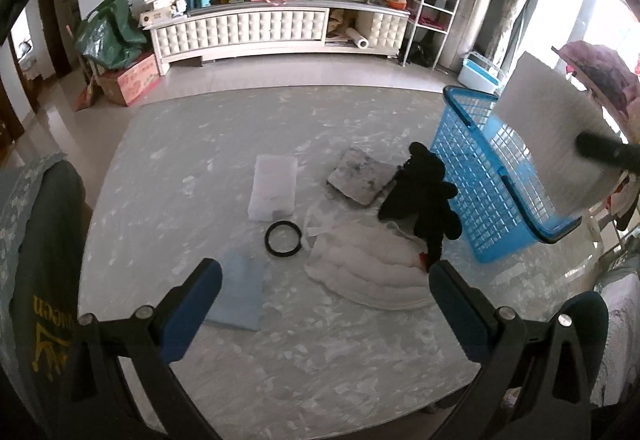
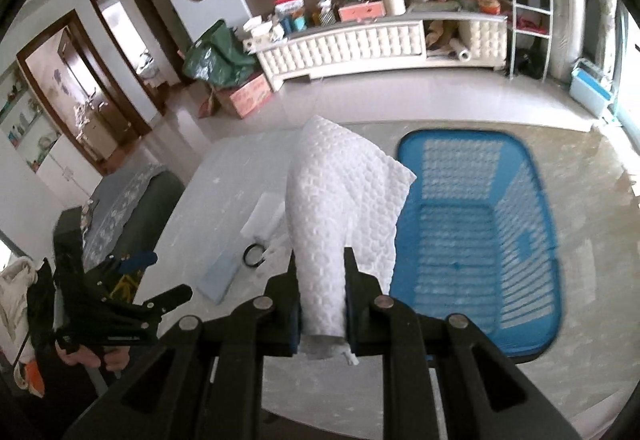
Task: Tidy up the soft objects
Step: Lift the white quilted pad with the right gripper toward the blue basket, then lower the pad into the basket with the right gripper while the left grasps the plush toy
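Note:
My right gripper [image 2: 320, 280] is shut on a white bubble-textured sheet [image 2: 344, 200], held in the air just left of and above the open blue basket [image 2: 480, 236]. In the left wrist view the same sheet [image 1: 548, 128] hangs above the basket [image 1: 492, 176], which stands tilted on the table. My left gripper [image 1: 324, 276] is open and empty above the table's near side. Ahead of it lie a white quilted cloth [image 1: 368, 264], a black plush toy [image 1: 424, 192], a grey pad [image 1: 360, 176], a light blue sheet [image 1: 240, 292] and a white foam block [image 1: 274, 186].
A black ring [image 1: 283, 239] lies on the marble table [image 1: 200, 144]. A chair with a green cover [image 1: 36, 260] stands at the left. A white cabinet [image 1: 276, 32] with clutter runs along the far wall. The other hand-held gripper [image 2: 132, 296] shows at the lower left.

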